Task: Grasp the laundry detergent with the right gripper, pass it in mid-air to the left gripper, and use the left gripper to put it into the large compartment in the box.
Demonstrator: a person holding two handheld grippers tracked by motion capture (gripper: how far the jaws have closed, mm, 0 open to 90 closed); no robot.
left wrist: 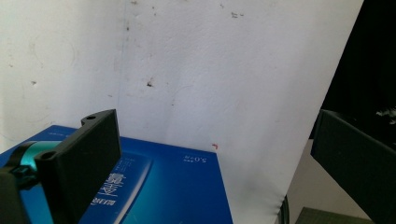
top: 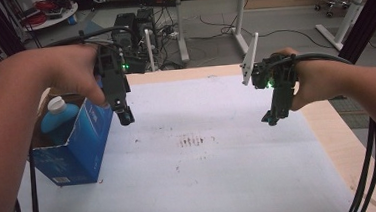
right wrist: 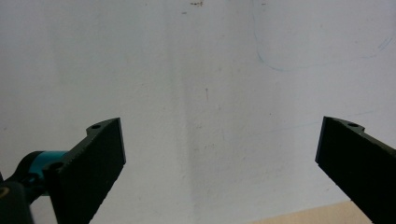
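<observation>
At the desk (top: 241,182), I hold my left tongs (top: 125,116) just above the near corner of the open blue box (top: 86,143), where a blue bottle (top: 59,117) stands upright, jaws spread wide and empty. My right tongs (top: 271,118) hover well apart, also agape. I appear poised to reach; next I must lower the left pair to the bottle's white cap (top: 56,102).

Left claw (left wrist: 212,154) jaws spread wide, nothing between them. Blue box (left wrist: 177,186) with white print lies below, its corner near the left jaw. White sheet (left wrist: 210,70) with small dark specks covers the bench behind; dark area at right edge.
</observation>
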